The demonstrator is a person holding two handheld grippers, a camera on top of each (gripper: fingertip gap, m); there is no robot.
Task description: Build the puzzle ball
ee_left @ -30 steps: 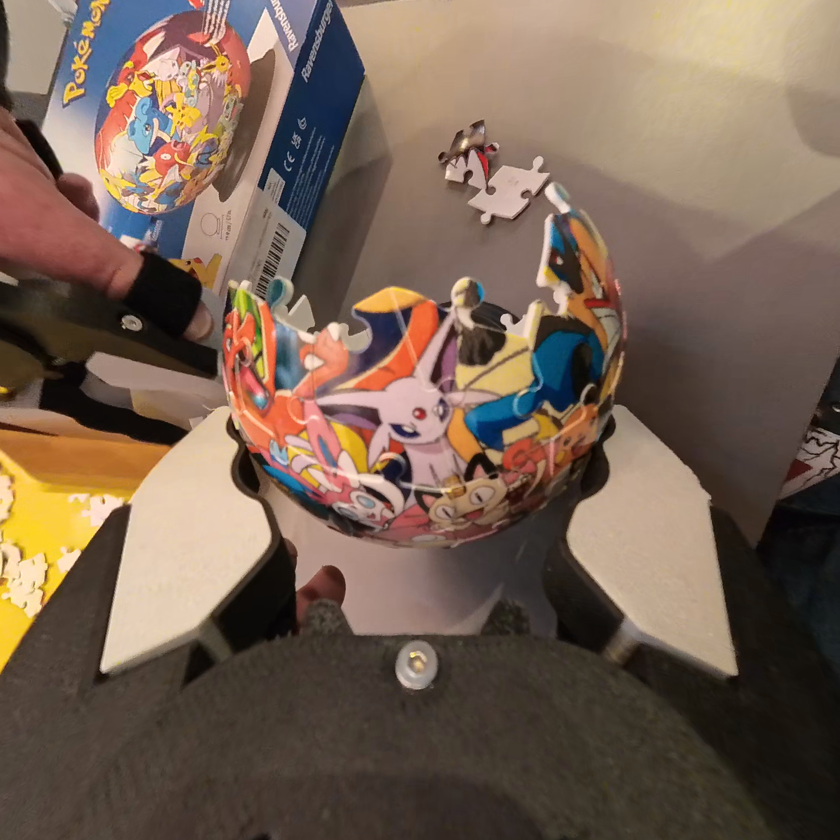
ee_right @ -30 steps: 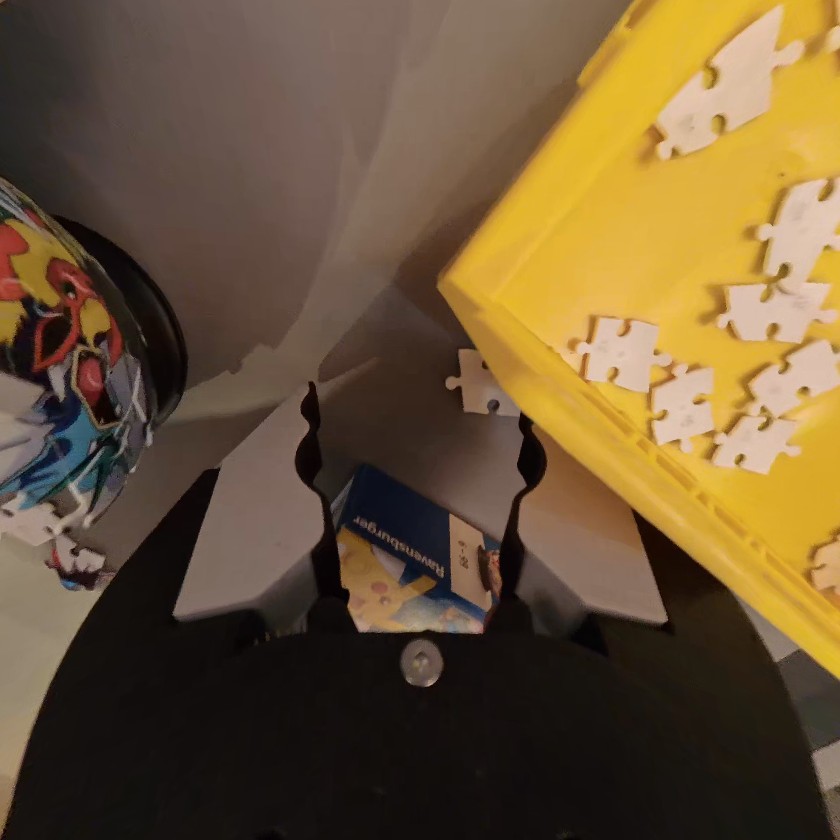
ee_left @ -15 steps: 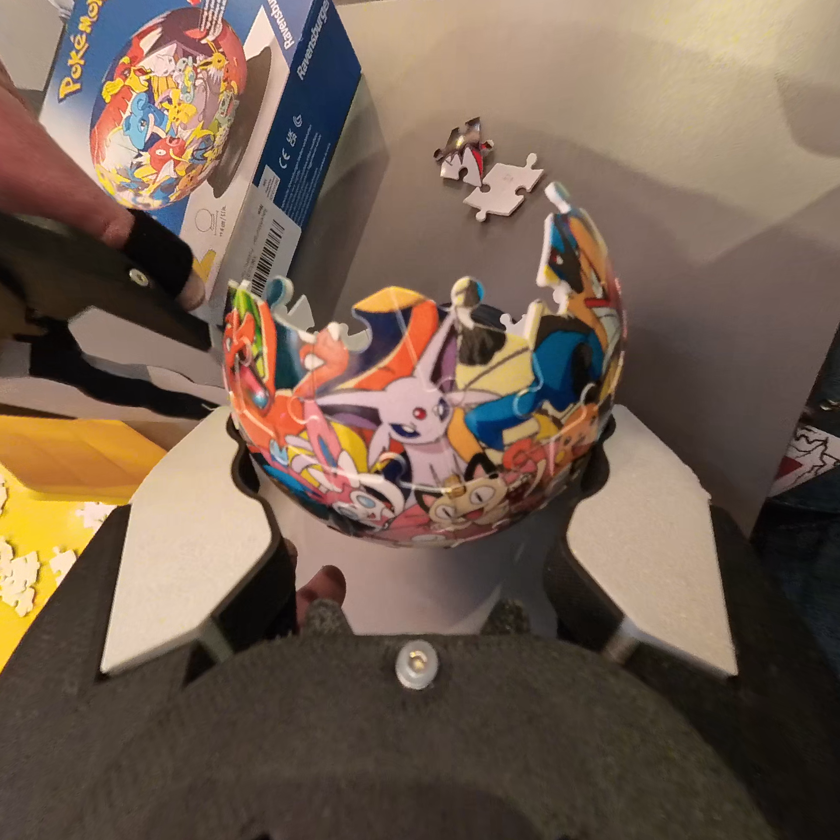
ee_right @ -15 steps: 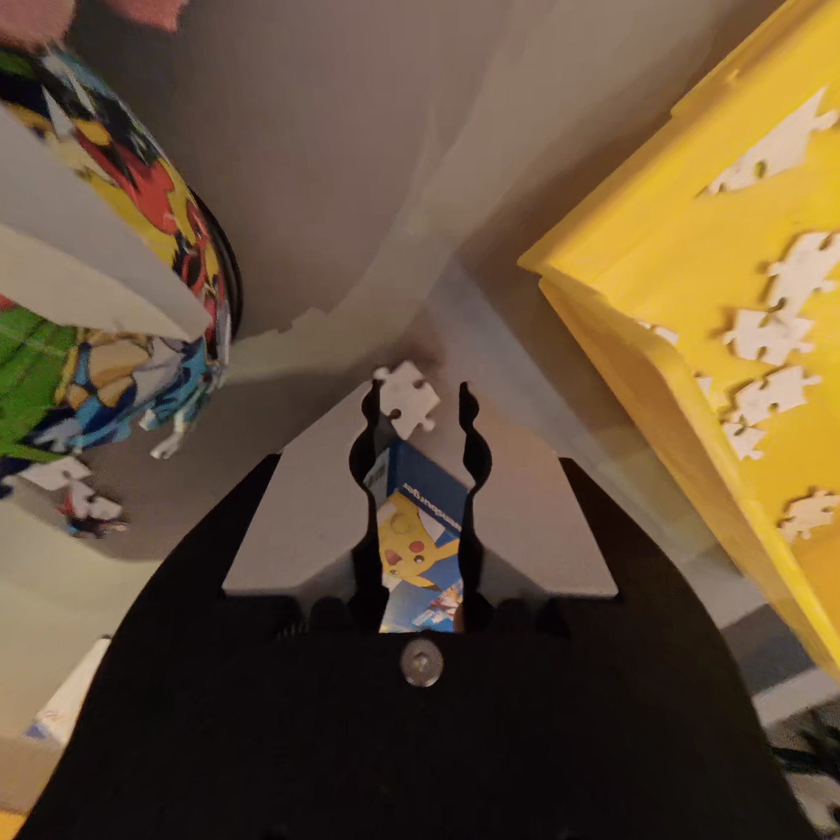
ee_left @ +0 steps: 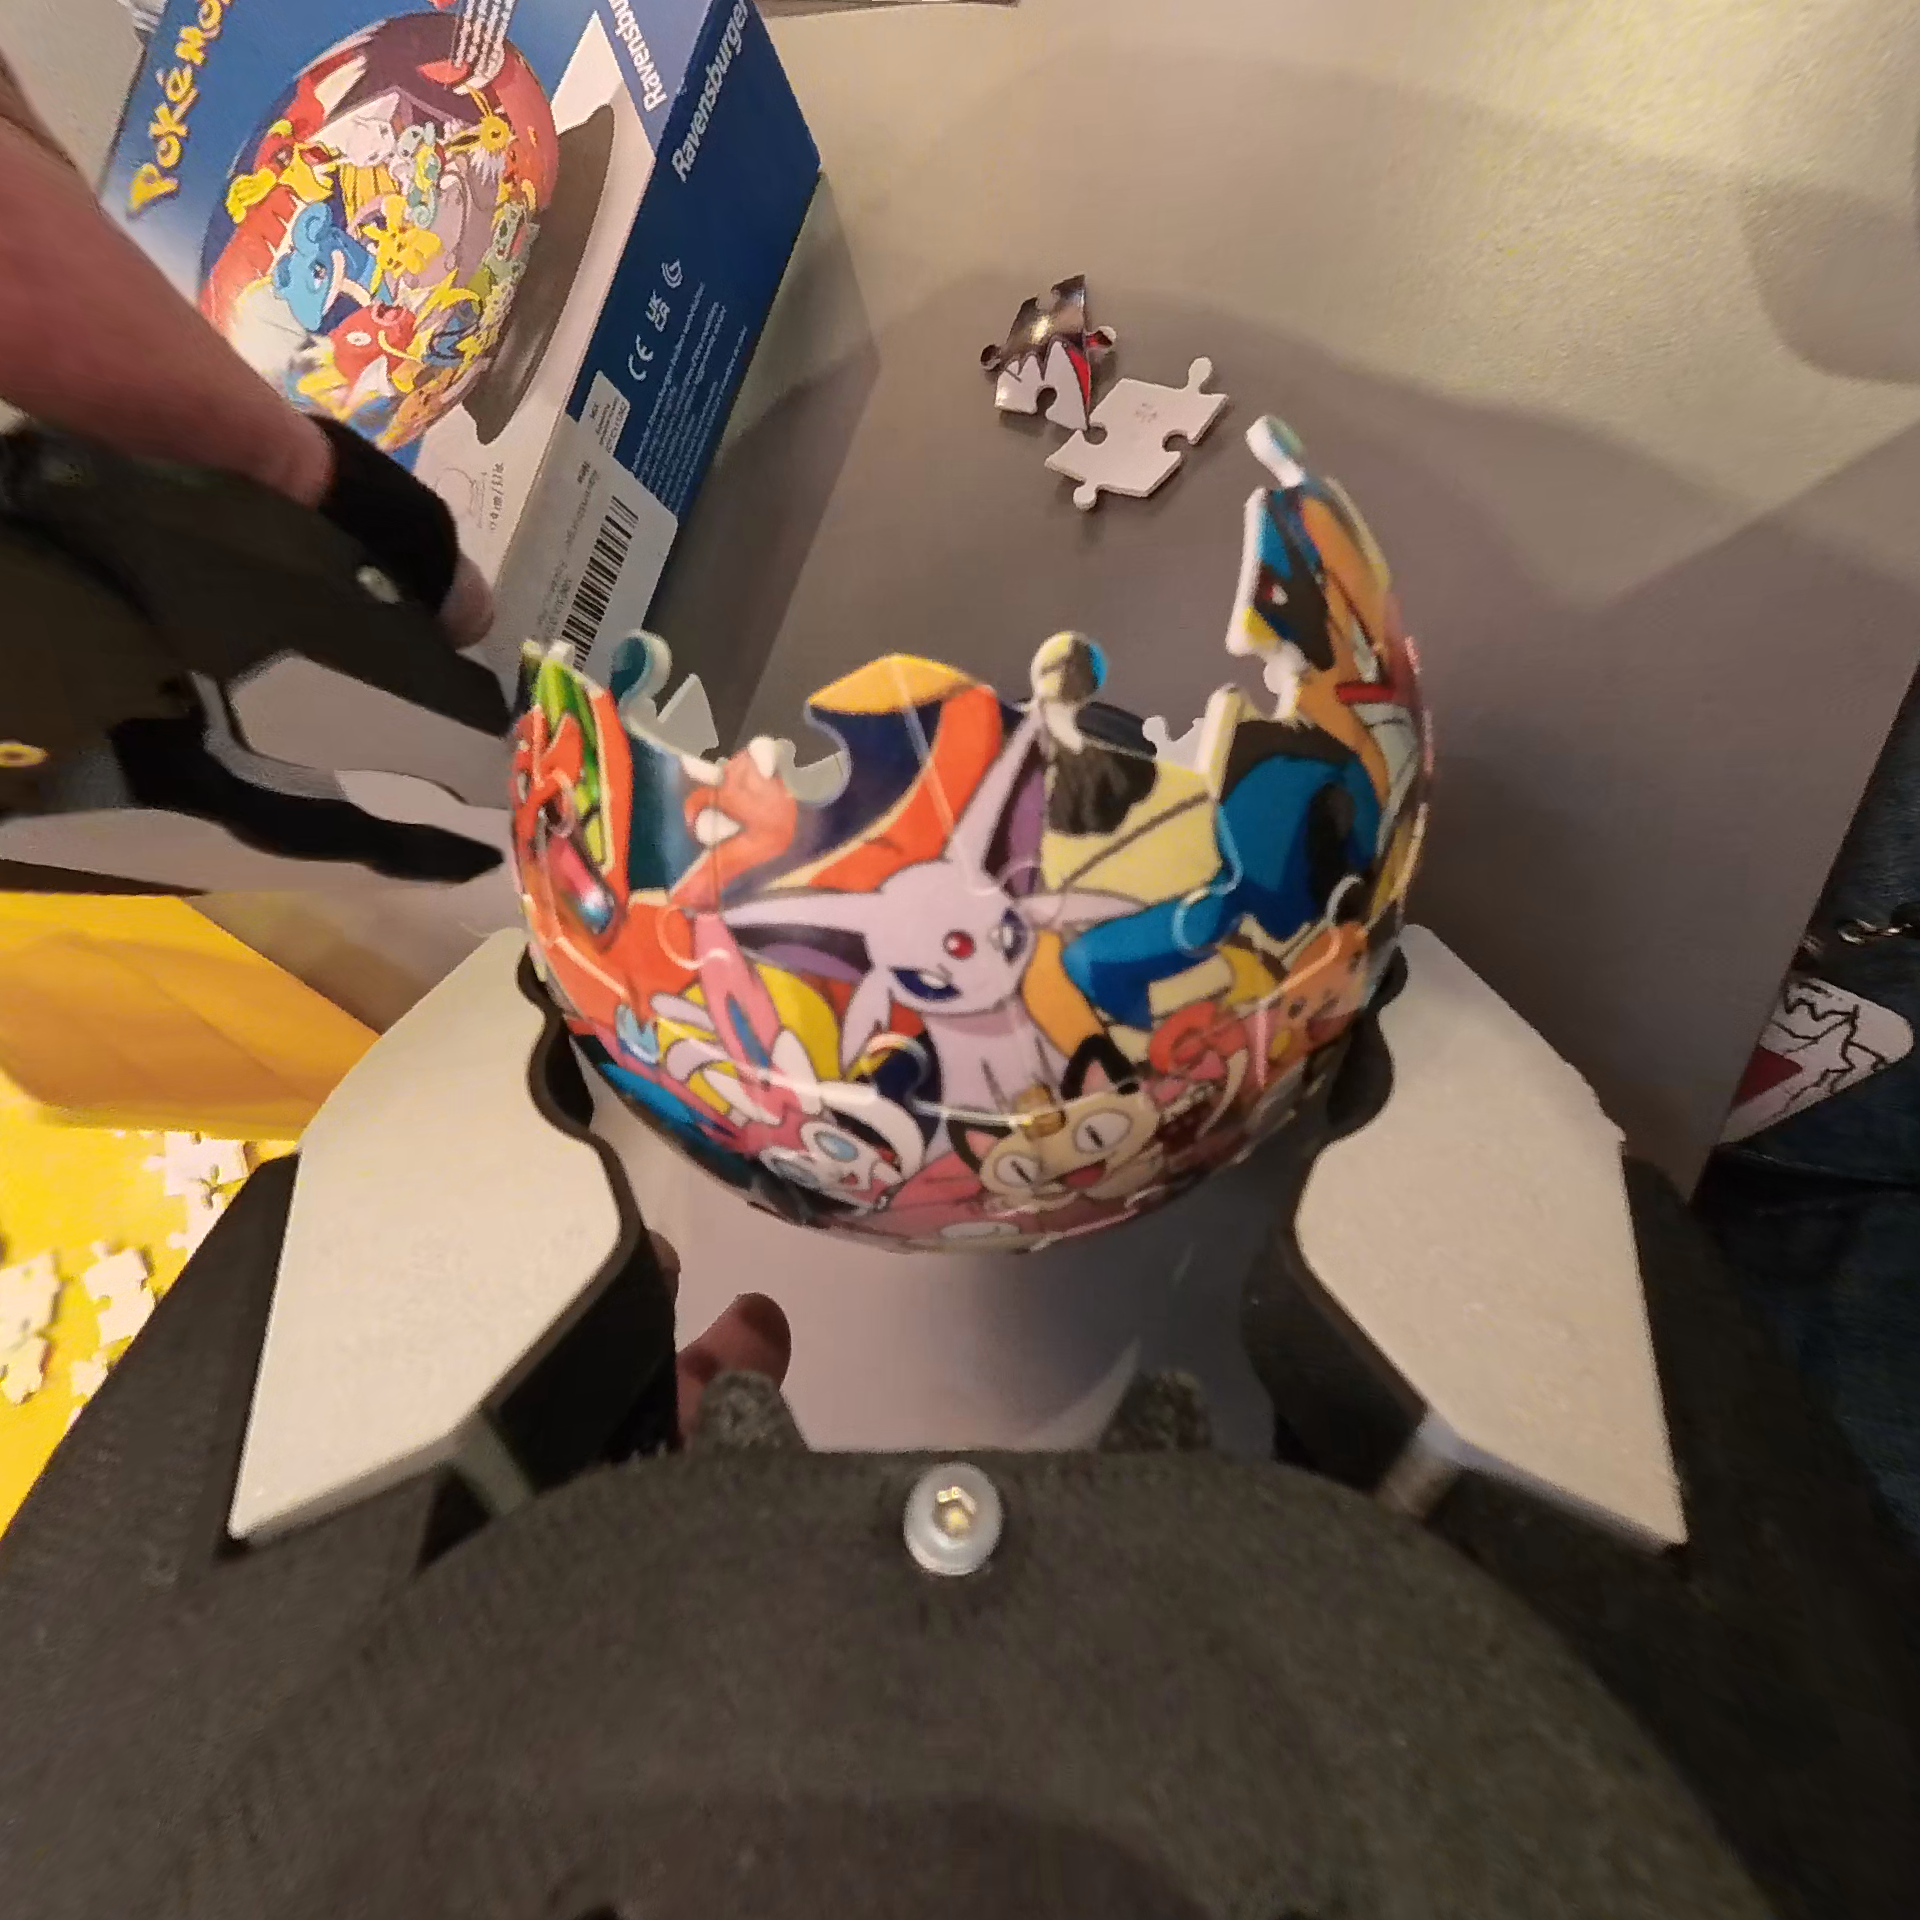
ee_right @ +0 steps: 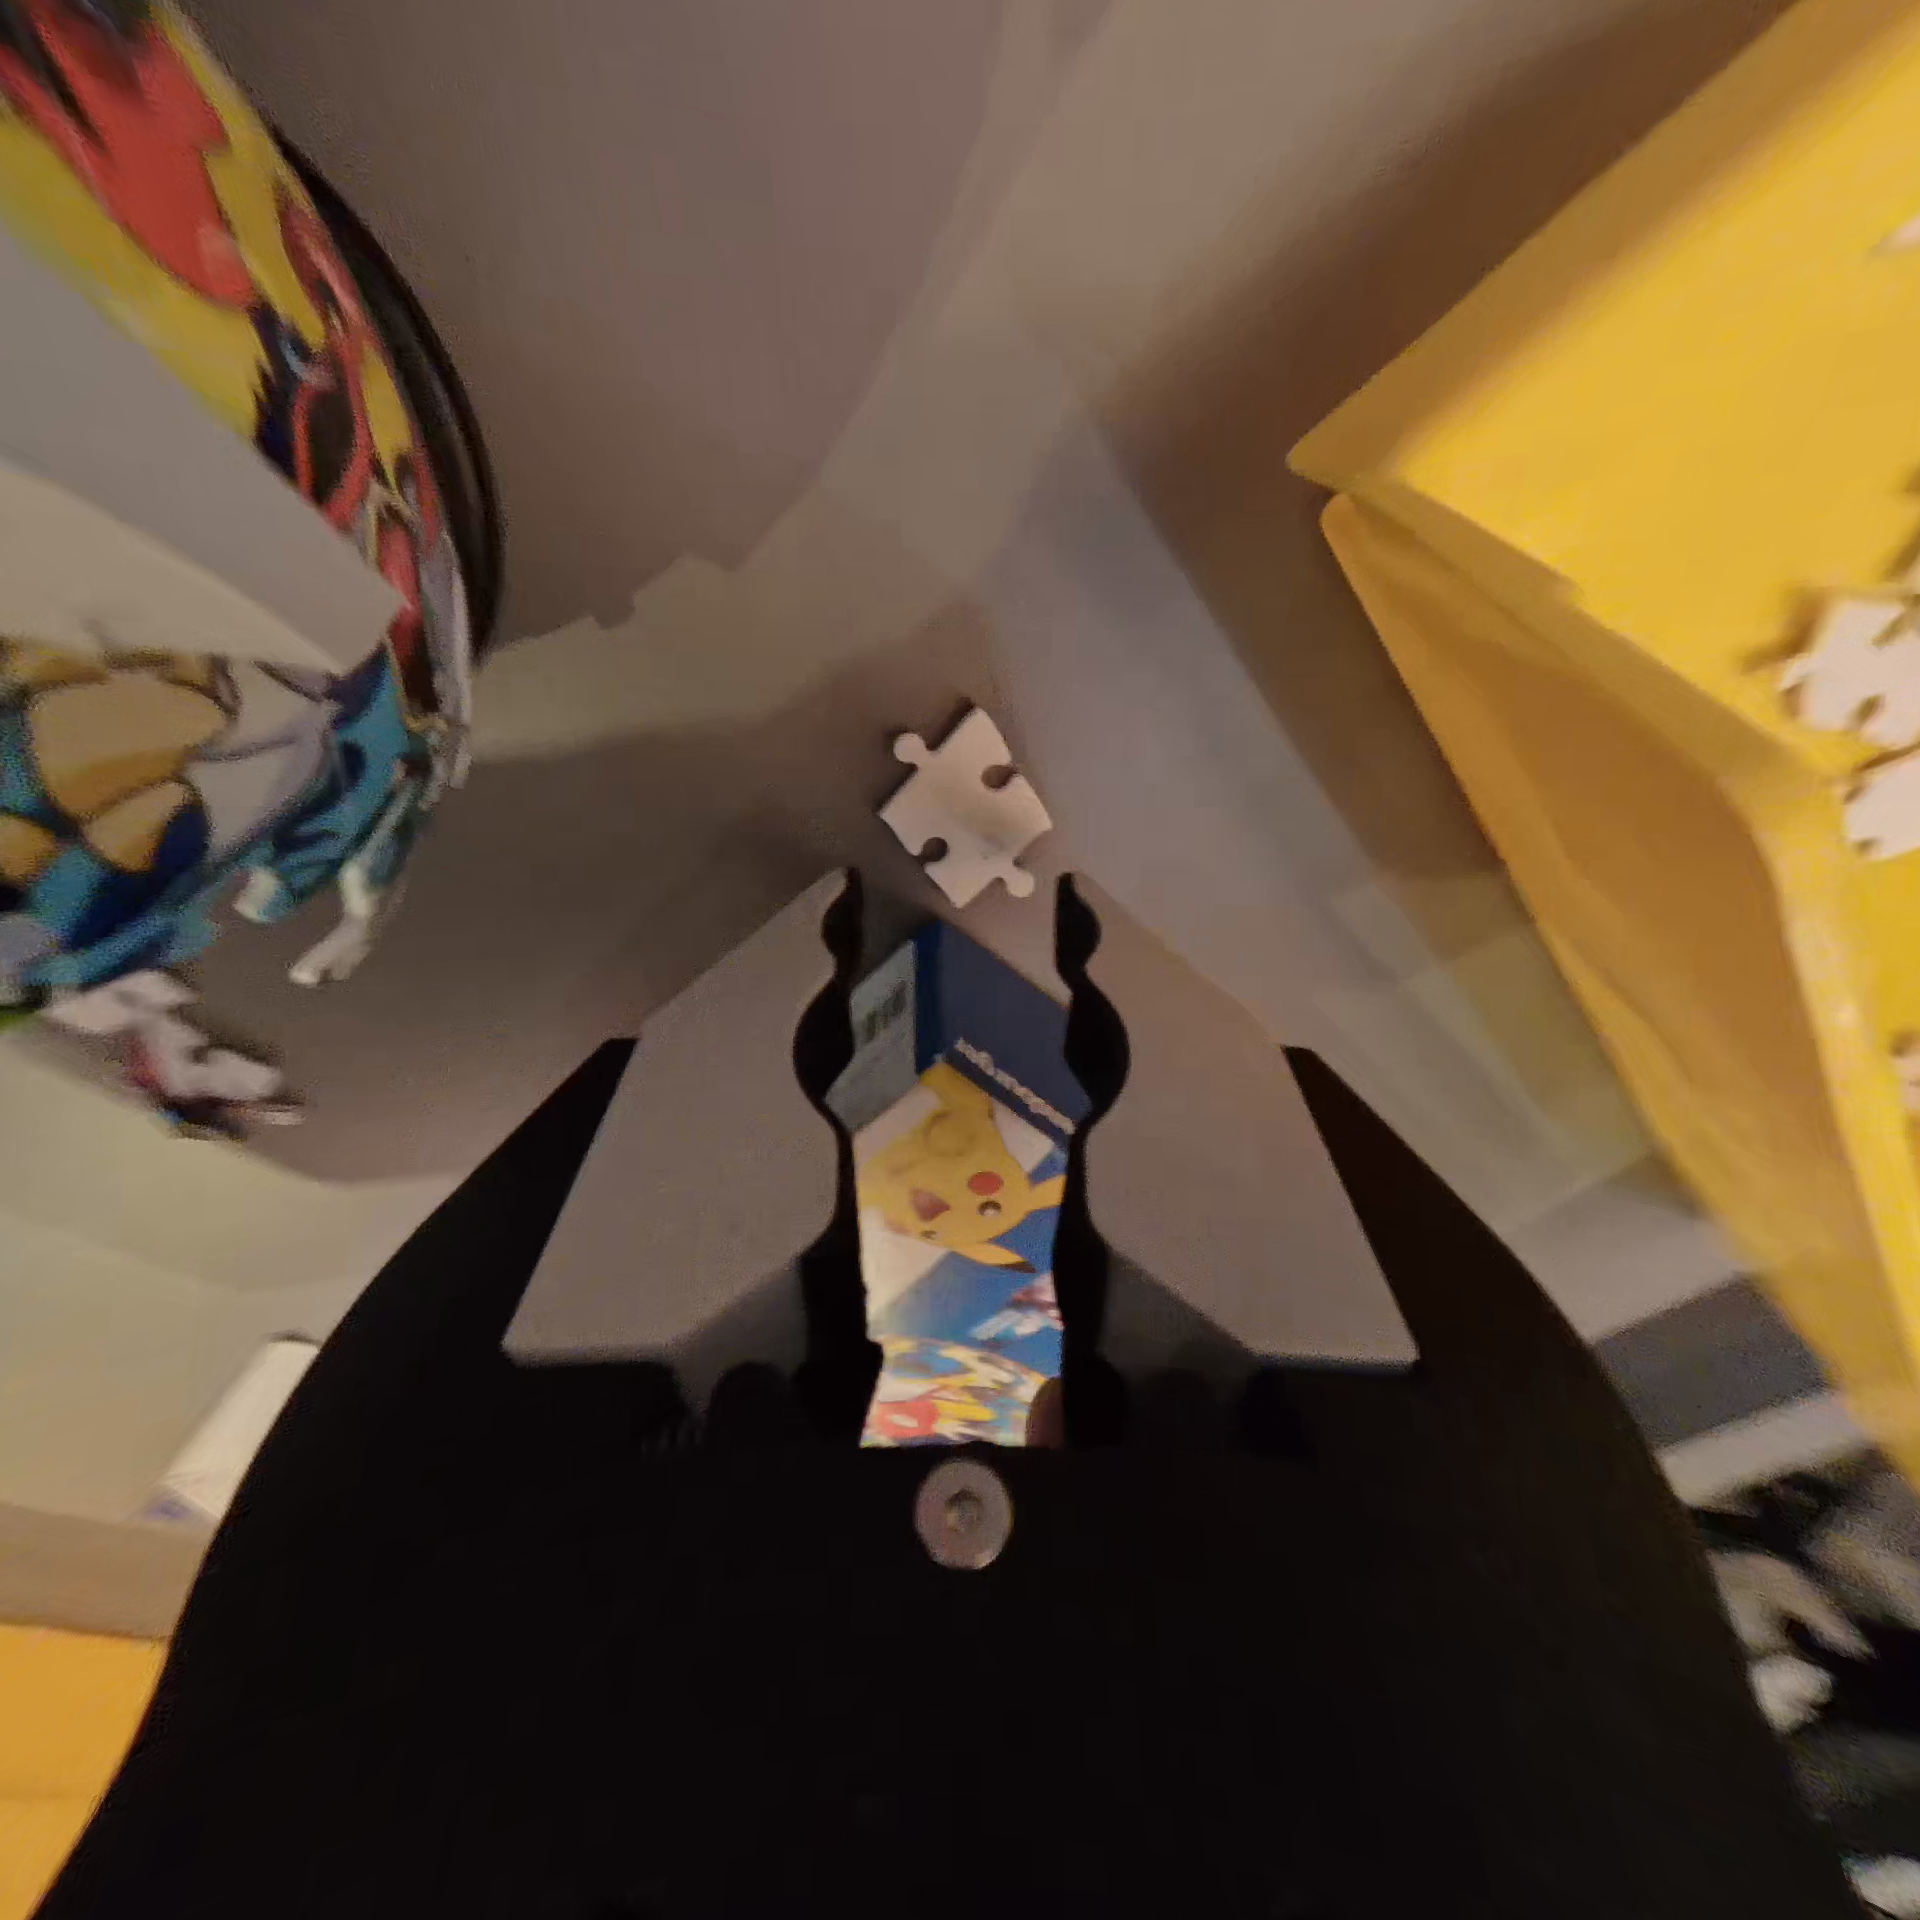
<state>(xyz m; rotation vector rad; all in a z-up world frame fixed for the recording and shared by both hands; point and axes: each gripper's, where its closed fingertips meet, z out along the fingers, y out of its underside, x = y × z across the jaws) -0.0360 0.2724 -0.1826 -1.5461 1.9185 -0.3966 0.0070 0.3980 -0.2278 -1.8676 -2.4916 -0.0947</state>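
The half-built puzzle ball point(ee_left: 966, 935), an open bowl of colourful cartoon pieces with a jagged rim, sits between the fingers of my left gripper point(ee_left: 961, 966), which is shut on it. The ball also shows blurred at the left of the right wrist view point(ee_right: 343, 416). My right gripper point(ee_right: 961, 883) holds a puzzle piece point(ee_right: 966, 810), white back showing, at its fingertips. In the left wrist view the right gripper point(ee_left: 488, 779), with a hand point(ee_left: 156, 312) on it, is just left of the ball's rim.
The blue puzzle box point(ee_left: 623, 260) stands at the back left and shows through the right gripper's gap point(ee_right: 966, 1174). Two loose pieces point(ee_left: 1132, 436) lie on the grey table behind the ball. A yellow tray point(ee_right: 1662, 520) holds several white pieces point(ee_left: 104, 1278).
My right gripper closed on the white piece beside the yellow tray and carried it away from the tray towards the ball's left rim. The left gripper kept holding the ball still.
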